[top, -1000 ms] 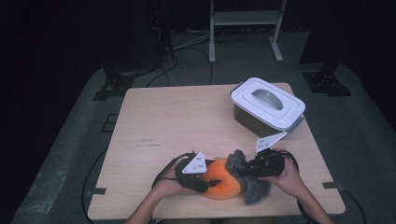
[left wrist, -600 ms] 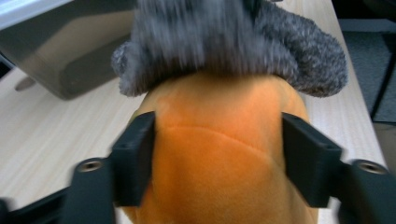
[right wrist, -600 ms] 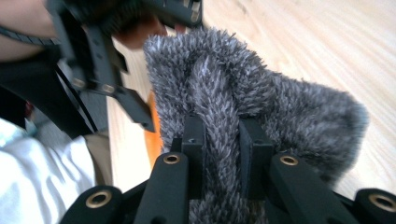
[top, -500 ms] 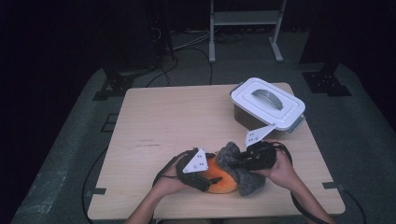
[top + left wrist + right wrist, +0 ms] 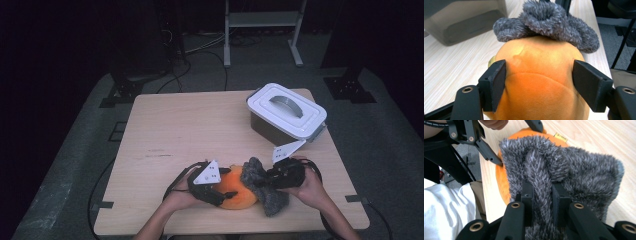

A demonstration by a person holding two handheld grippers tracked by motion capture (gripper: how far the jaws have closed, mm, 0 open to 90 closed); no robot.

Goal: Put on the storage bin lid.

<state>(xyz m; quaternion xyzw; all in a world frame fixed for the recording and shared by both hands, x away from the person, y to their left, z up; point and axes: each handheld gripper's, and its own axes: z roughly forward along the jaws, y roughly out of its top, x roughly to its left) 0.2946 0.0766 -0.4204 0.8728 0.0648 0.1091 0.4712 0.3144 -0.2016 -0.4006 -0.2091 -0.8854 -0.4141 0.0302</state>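
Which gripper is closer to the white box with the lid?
Right. The right gripper, pinching the grey fuzzy cloth, sits just in front of the white box; the left gripper is farther left, around the orange plush.

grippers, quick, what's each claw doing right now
Left claw: jaws set on either side of the orange plush toy, gripping it.
Right claw: shut on a fold of the grey fuzzy cloth.

orange plush (image 5: 541, 82), grey fuzzy cloth (image 5: 564, 175), white lid (image 5: 286, 110)
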